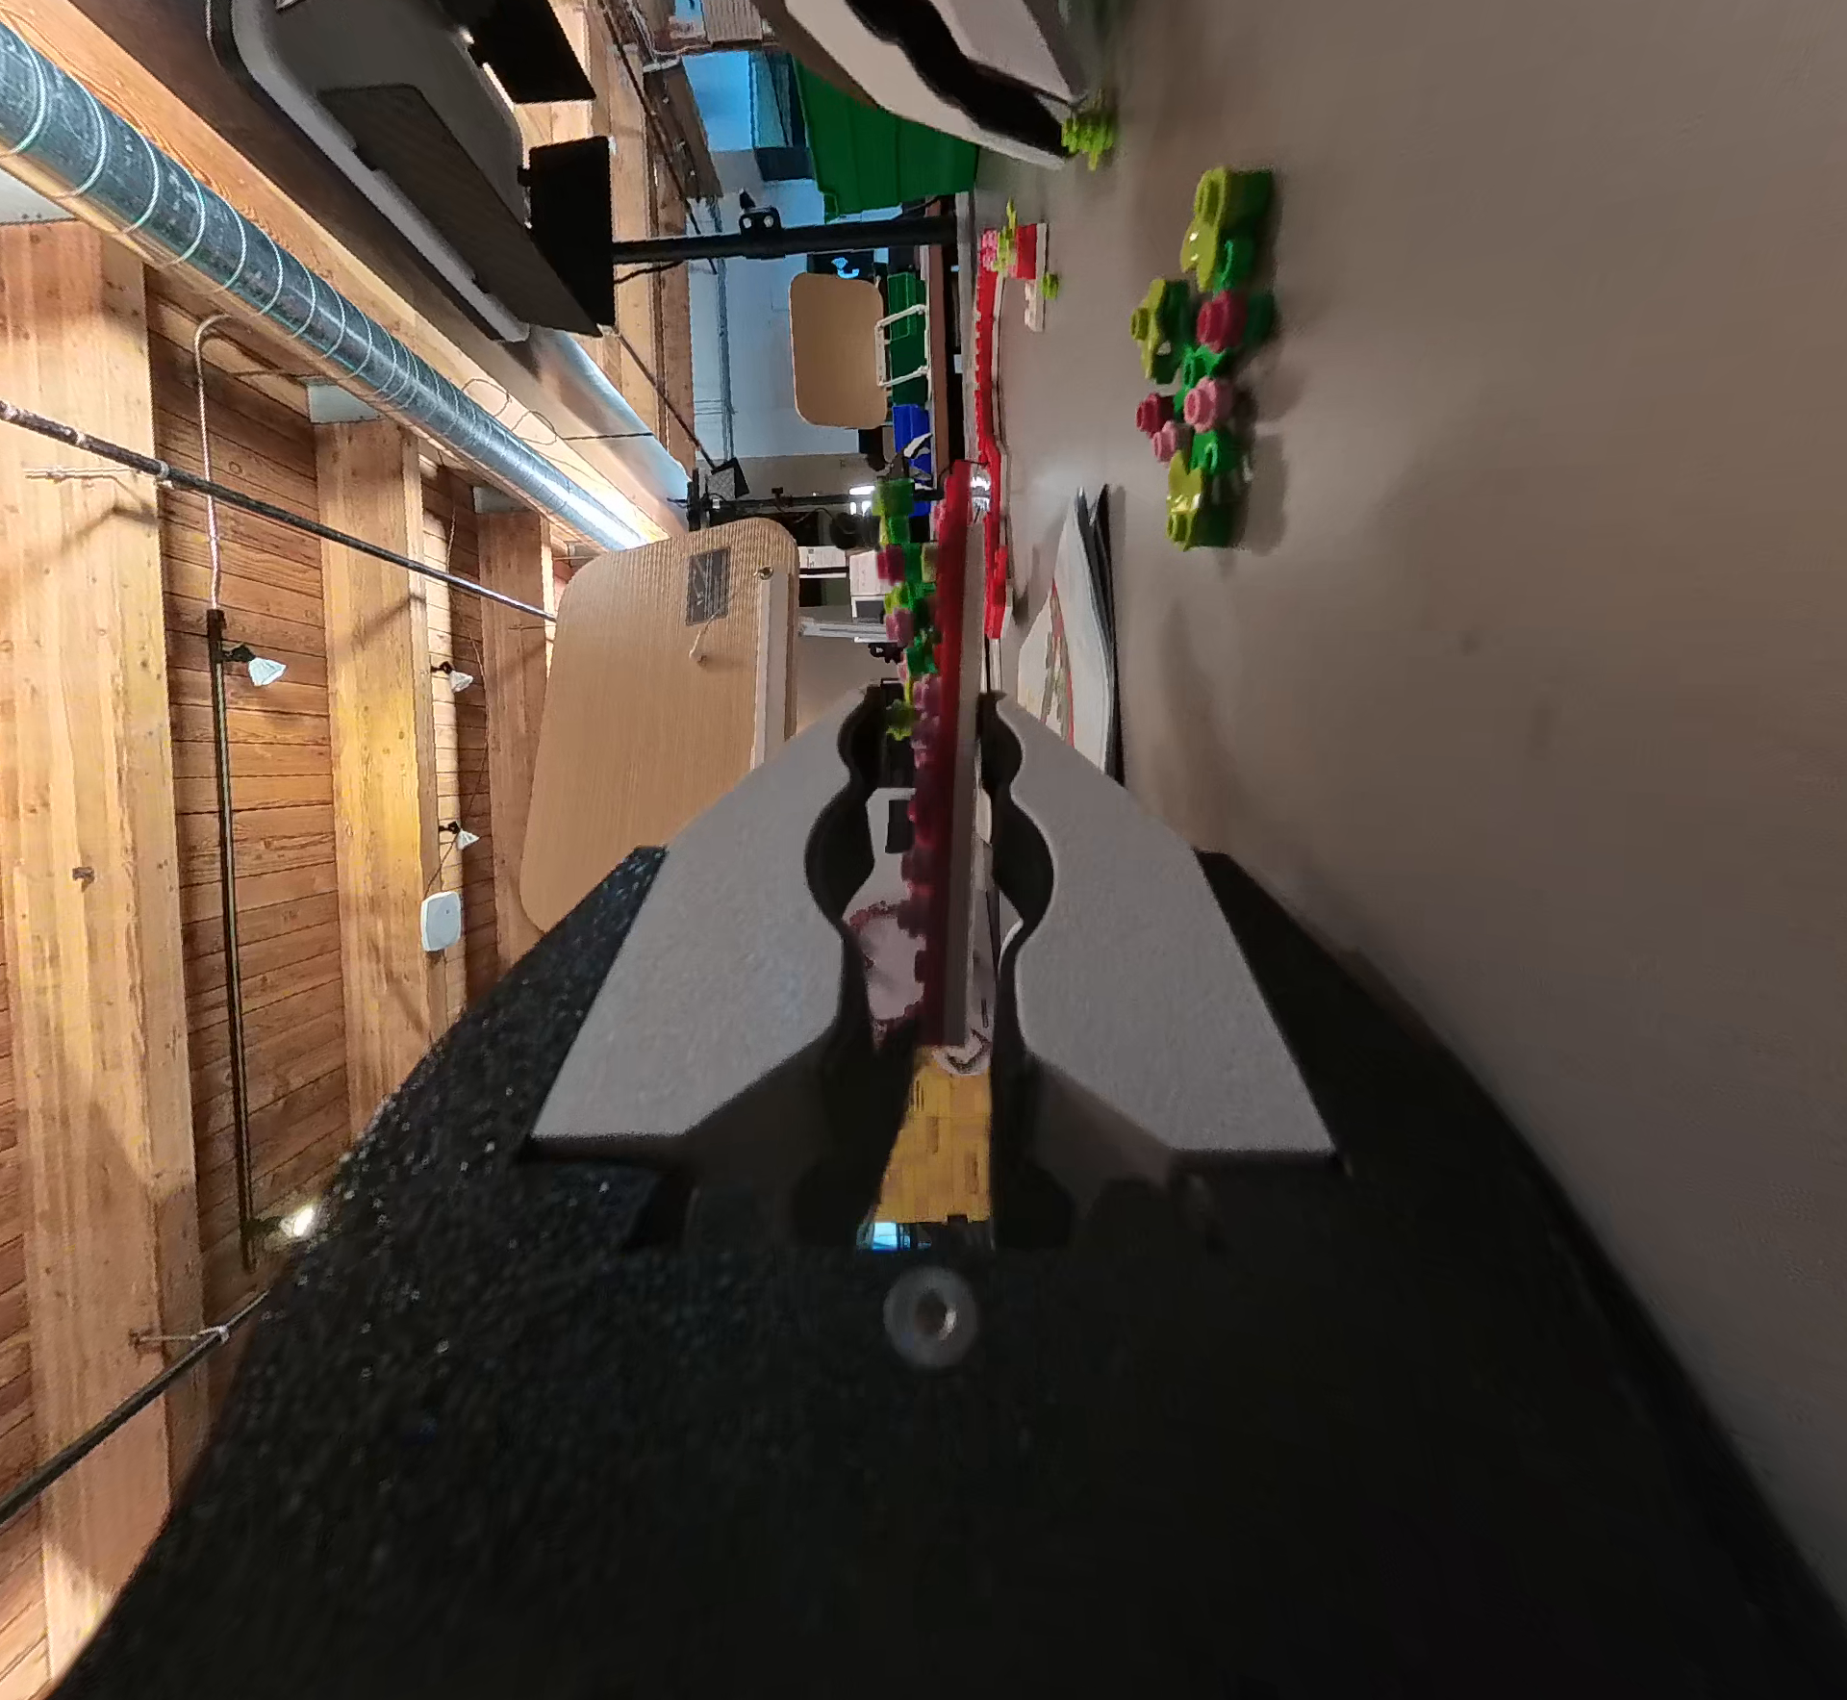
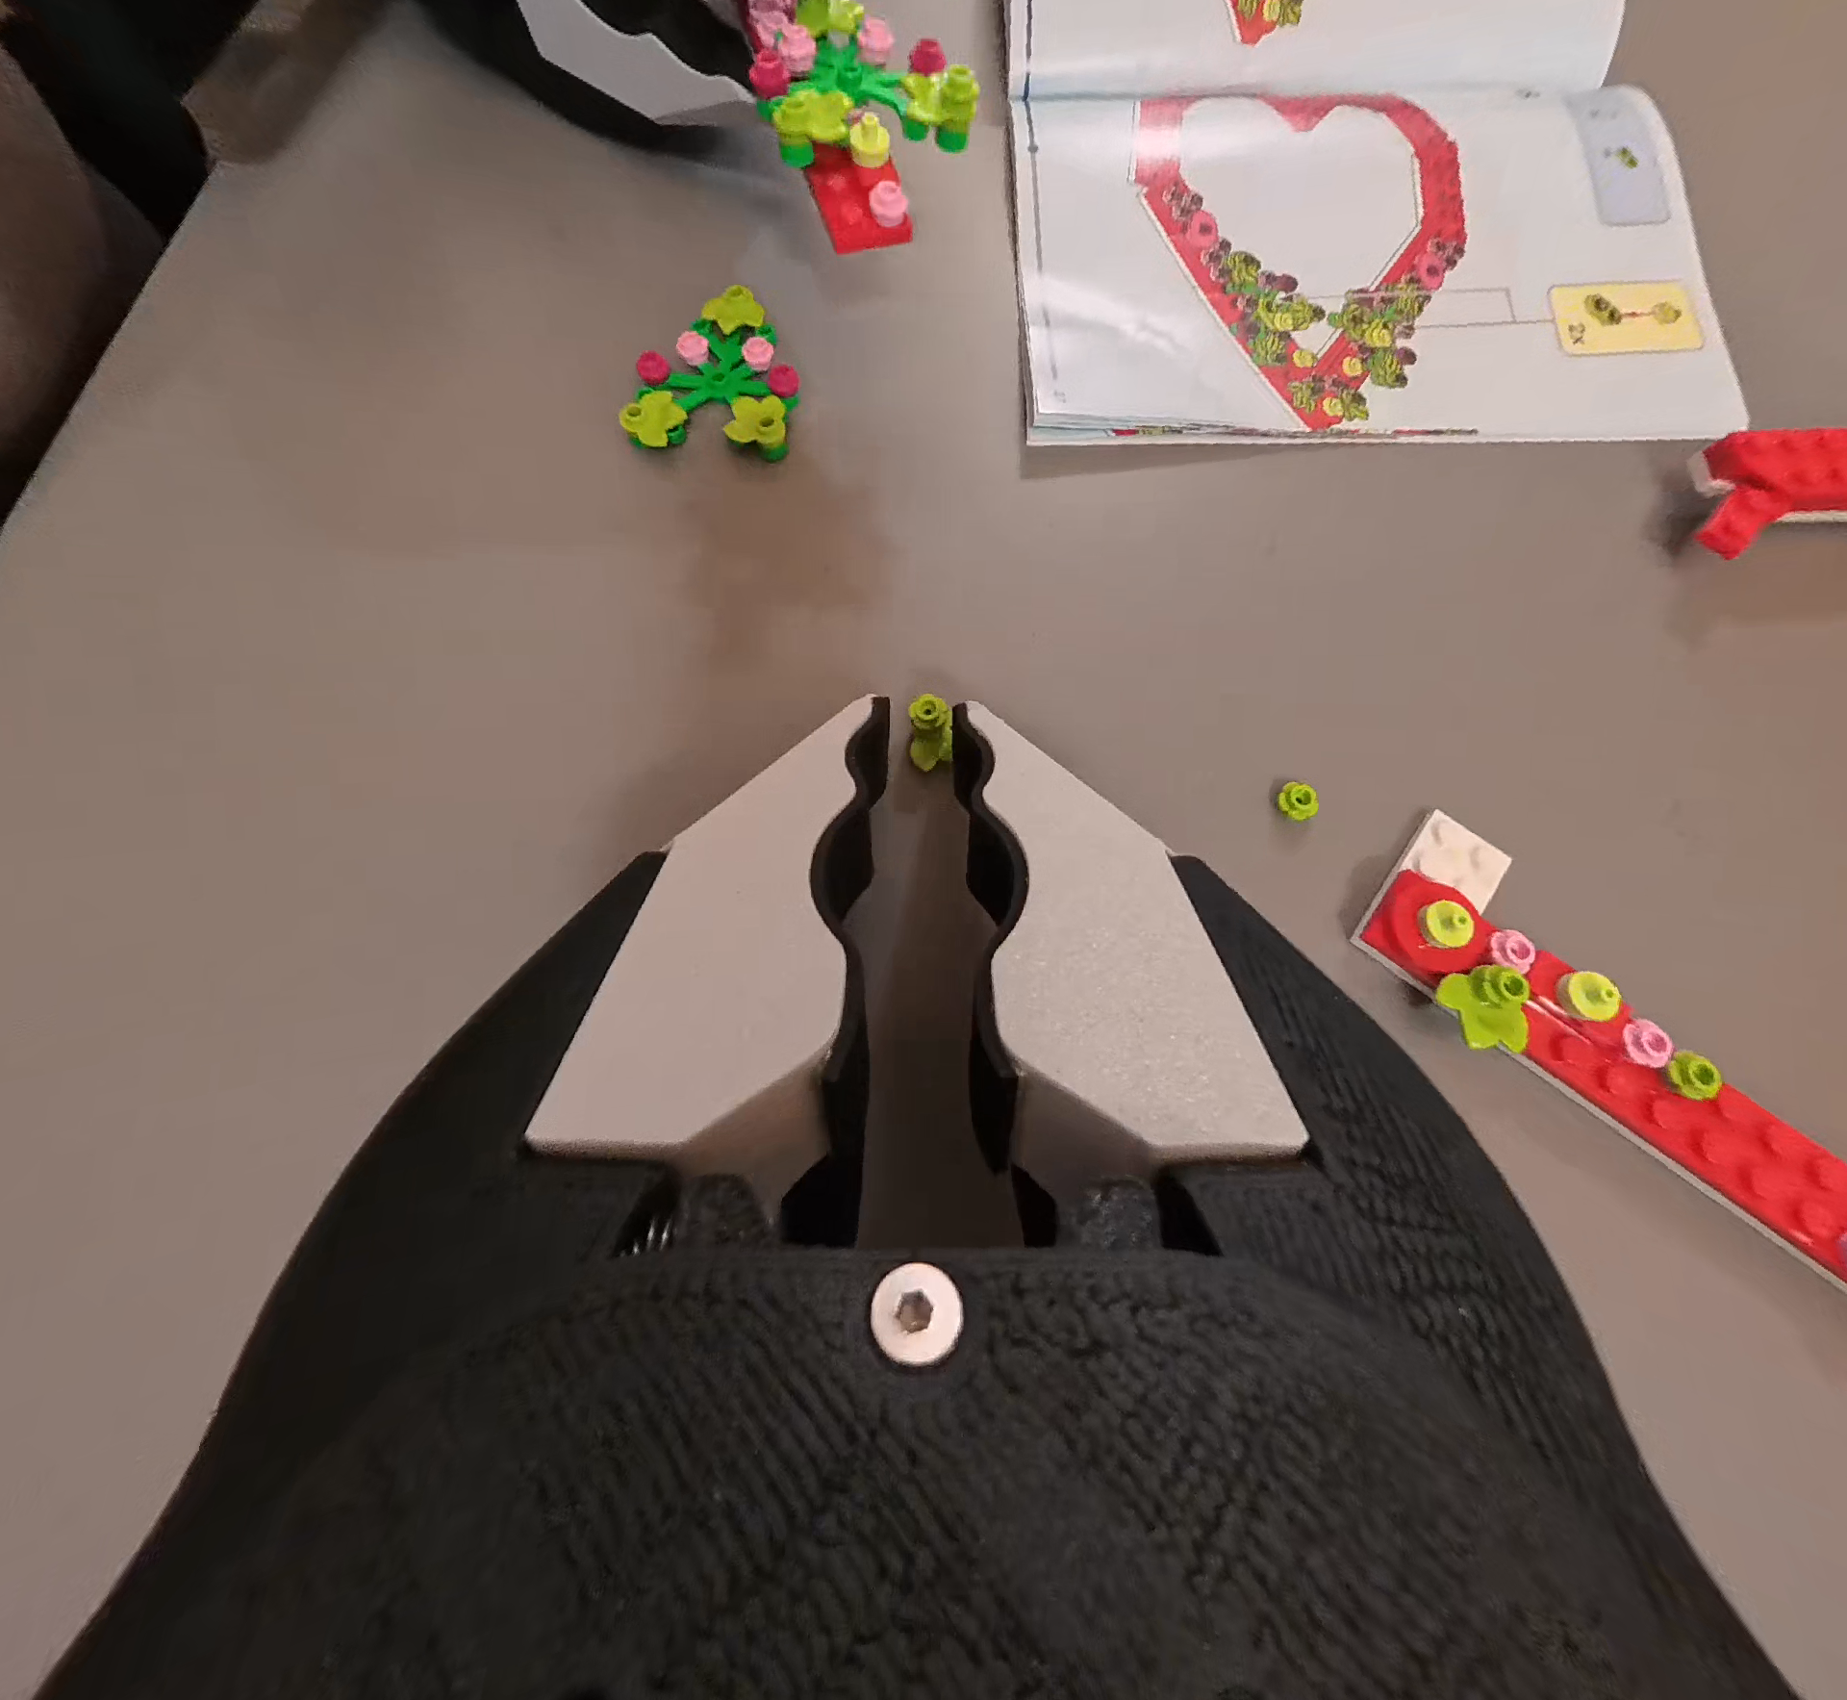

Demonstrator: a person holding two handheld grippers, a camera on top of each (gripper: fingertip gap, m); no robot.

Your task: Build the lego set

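1. My left wrist view is rolling sideways; warm light is glowing off the wood wall (image 1: 120, 752) at 9 o'clock, and small lamps (image 1: 265, 672) are shining there.
2. Motion blur is smearing the flower cluster (image 1: 1204, 363) at 1 o'clock and my other gripper (image 1: 929, 3) at 12.
3. Wide-angle bending is curving the duct (image 1: 250, 253) at 10 o'clock.
4. My right wrist view is looking evenly lit; soft shadows are pooling on the grey table (image 2: 400, 652) beneath my fingertips.
5. Glare is washing out the booklet (image 2: 1329, 153) at 1 o'clock.
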